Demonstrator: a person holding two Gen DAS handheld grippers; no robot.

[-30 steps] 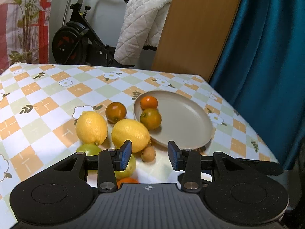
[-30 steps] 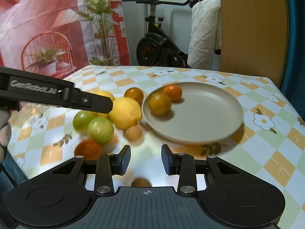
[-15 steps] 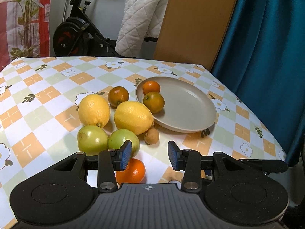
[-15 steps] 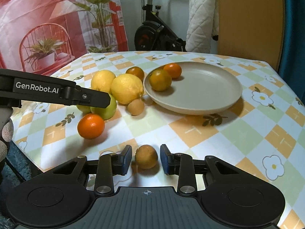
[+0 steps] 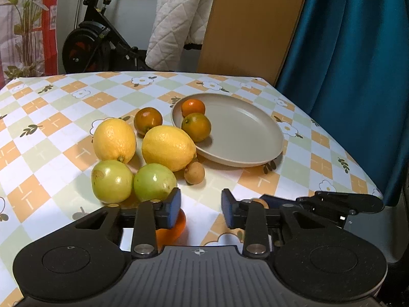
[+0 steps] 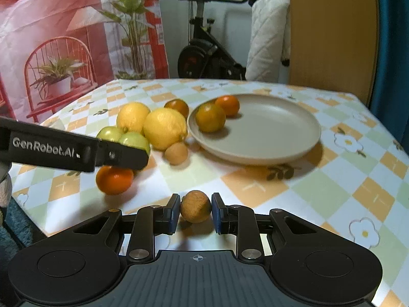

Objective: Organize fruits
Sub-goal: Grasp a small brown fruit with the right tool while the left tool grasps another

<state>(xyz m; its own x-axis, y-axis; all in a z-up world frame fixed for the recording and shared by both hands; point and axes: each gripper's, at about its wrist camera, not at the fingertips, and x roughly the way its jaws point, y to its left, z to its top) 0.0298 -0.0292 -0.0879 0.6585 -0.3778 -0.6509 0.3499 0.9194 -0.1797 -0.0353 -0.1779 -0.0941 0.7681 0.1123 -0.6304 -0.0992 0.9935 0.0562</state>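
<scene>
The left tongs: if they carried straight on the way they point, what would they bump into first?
Probably the bare tablecloth: the left tongs angle down at an empty patch. Beyond it lie the small brown fruit and the plate; depth is unclear.

Left tool (image 5: 200,206) narrowed, nothing between its fingers; an orange (image 5: 170,226) sits under the left finger

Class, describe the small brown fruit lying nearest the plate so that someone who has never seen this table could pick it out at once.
Start at the beige plate on the checked tablecloth. Just off its near left rim, against the closer lemon, sits the small brown fruit. It is dull tan and far smaller than the lemons and green fruits, and lies free, unlike its twin between the right gripper pads.
</scene>
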